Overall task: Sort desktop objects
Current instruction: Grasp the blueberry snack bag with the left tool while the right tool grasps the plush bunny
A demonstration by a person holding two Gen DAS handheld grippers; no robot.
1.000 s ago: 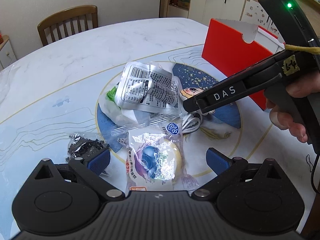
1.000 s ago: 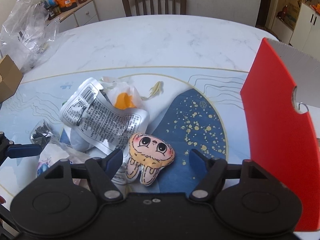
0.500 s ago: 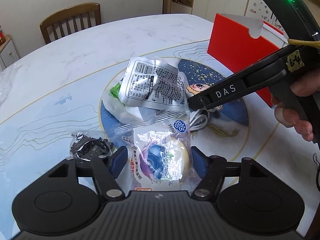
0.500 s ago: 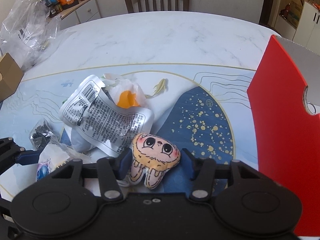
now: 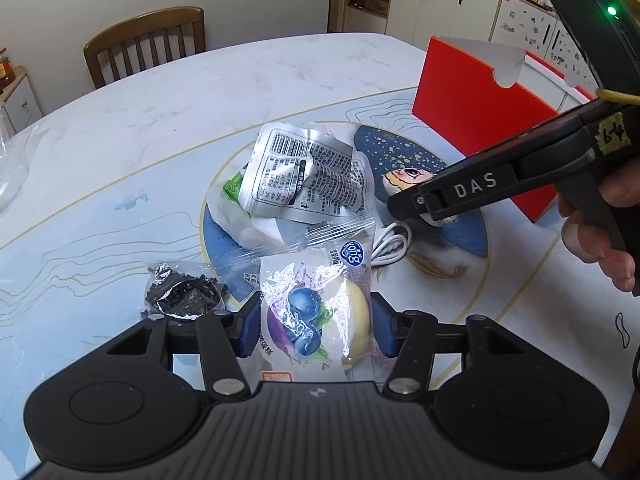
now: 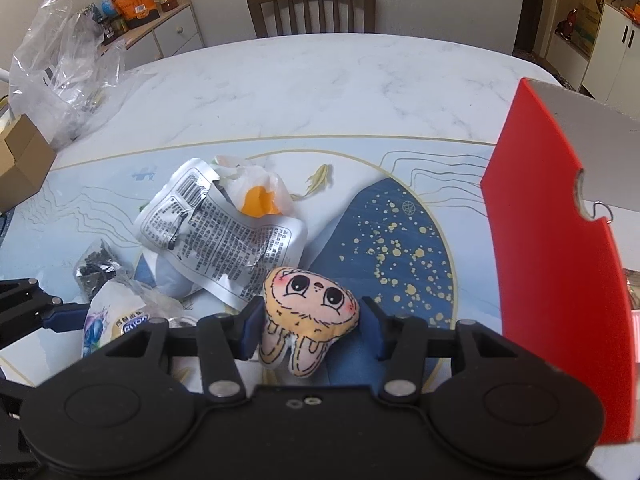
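On the surface point(image 6: 320, 92): a marble top with a printed blue-and-gold mat is carrying a loose pile of things in front of you.
Left tool point(image 5: 314, 326): you are pinching the blueberry snack packet point(image 5: 316, 312) with it, both blue pads pressing against the packet's sides at the near edge of the pile.
Right tool point(image 6: 310, 330): you are closing it on the plush toy point(image 6: 310, 314), the pads touching the toy's two sides; in the left view this tool is reaching in from the right over the white cable point(image 5: 390, 246).
Plush toy: it is lying face up on the dark blue part of the mat, just near of the silver foil pouch point(image 6: 218, 236).
Silver foil pouch: it is resting crumpled, printed side up, on top of a white bag showing an orange patch point(image 6: 258, 198).
Black bits bag point(image 5: 182, 294): it is sitting just left of the snack packet, beside the left tool's pad.
Red box point(image 6: 560, 248): it is standing upright at the right of the mat, well apart from the pile.
Far left: a clear plastic bag point(image 6: 66, 68) and a cardboard box point(image 6: 20, 164) are lying at the surface's edge.
Far side: a wooden chair point(image 6: 312, 6) is standing behind the surface.
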